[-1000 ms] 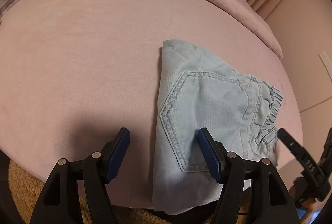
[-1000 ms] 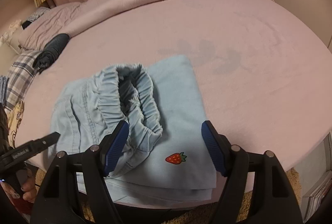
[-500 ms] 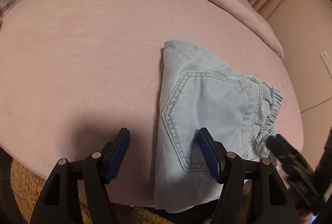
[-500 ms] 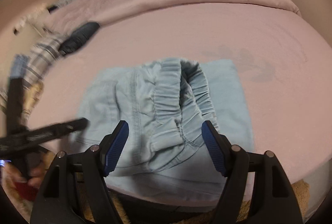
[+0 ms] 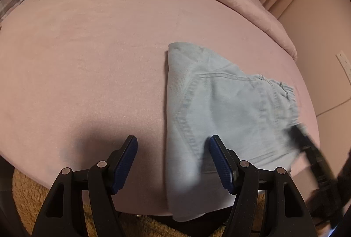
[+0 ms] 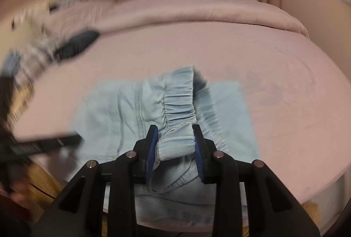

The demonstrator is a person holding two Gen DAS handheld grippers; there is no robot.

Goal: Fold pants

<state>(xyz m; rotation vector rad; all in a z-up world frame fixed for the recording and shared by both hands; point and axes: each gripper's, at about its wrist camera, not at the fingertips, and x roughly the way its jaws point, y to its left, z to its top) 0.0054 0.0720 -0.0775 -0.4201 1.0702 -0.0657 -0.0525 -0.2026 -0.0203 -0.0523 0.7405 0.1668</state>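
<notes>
On the pink bed (image 5: 109, 61), folded light-blue pants (image 5: 219, 105) lie at the near edge. Right gripper (image 6: 175, 144): jaws closing, elastic waistband (image 6: 178, 105) bunched between the blue pads and touching both. Left gripper (image 5: 173, 162): jaws wide apart over the pants' left edge, holding nothing.

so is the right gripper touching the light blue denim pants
Touching: the right wrist view shows the closing right gripper pinching the light blue denim pants' elastic waistband.
</notes>
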